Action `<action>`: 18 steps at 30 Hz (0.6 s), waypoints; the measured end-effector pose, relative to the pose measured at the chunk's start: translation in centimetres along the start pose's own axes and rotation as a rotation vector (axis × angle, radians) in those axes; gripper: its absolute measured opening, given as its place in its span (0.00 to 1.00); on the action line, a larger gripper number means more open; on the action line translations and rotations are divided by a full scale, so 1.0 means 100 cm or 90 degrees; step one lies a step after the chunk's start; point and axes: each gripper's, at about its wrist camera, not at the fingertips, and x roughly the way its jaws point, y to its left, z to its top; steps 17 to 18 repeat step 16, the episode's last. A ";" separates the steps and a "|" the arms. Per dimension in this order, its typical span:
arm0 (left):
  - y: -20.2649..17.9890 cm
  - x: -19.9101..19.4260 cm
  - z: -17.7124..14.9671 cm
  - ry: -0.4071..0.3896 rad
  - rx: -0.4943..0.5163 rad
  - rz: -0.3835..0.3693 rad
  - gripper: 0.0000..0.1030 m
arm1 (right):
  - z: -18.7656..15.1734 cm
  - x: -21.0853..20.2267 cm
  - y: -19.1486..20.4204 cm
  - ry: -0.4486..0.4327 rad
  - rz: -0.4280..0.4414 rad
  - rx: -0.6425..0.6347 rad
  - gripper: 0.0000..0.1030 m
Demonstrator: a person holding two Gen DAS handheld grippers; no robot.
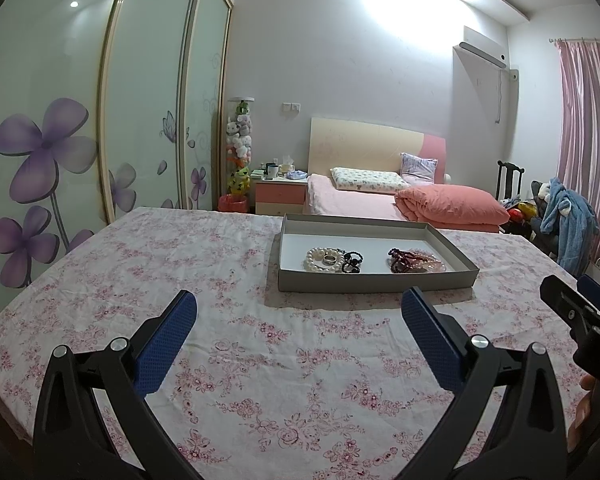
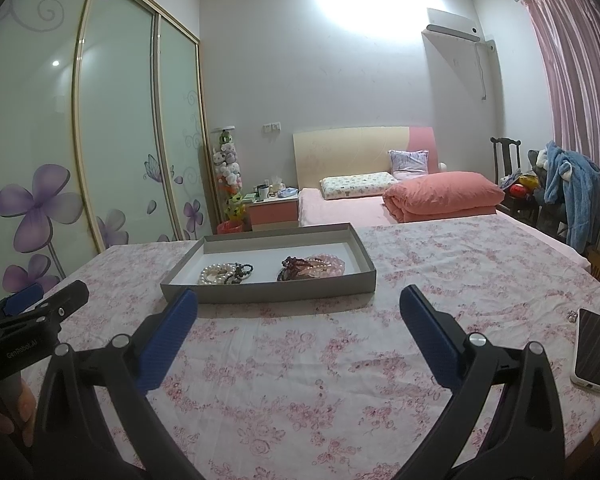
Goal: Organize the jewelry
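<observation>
I hold my left tool [image 1: 298,312] and my right tool [image 2: 298,308] above the near part of the desk [image 1: 228,360], both with the jaws spread wide and nothing between them. The jewelry is all in the grey tray [image 1: 374,282], which stands farther on the flowered cloth, well apart from both tools. In the left part of the tray lie a white pearl bracelet [image 1: 320,261], a ring [image 1: 330,259] resting inside it, and a black bead bracelet [image 1: 352,262] that touches the pearls. In the right part lie a dark red bead string [image 1: 399,260] and a pink bead bracelet [image 1: 428,261], piled together. I think the main danger is this crowding: if I close a tool on one piece, the pads may catch the neighbour also, and two strings will lift as one tangle. The ring is small and smooth, so it may slip from the pads and roll under the pearls. The tray wall is low but near the pieces, and a finger that comes too flat could push the tray along the cloth instead of reaching inside. A phone [image 2: 591,350] lies at the right edge of the desk, and a wide swing of my right tool could knock it off.
</observation>
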 end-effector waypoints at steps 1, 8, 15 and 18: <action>0.000 0.000 0.000 -0.001 0.000 0.001 0.98 | -0.001 0.000 0.000 0.001 0.000 0.000 0.96; 0.000 0.000 -0.003 -0.001 0.006 0.001 0.98 | -0.003 0.000 0.001 0.004 0.001 0.002 0.96; 0.000 0.000 -0.003 0.000 0.006 -0.007 0.98 | -0.002 0.001 0.000 0.005 0.001 0.002 0.96; 0.000 0.000 -0.003 0.000 0.005 -0.007 0.98 | -0.003 0.001 0.000 0.005 0.001 0.002 0.96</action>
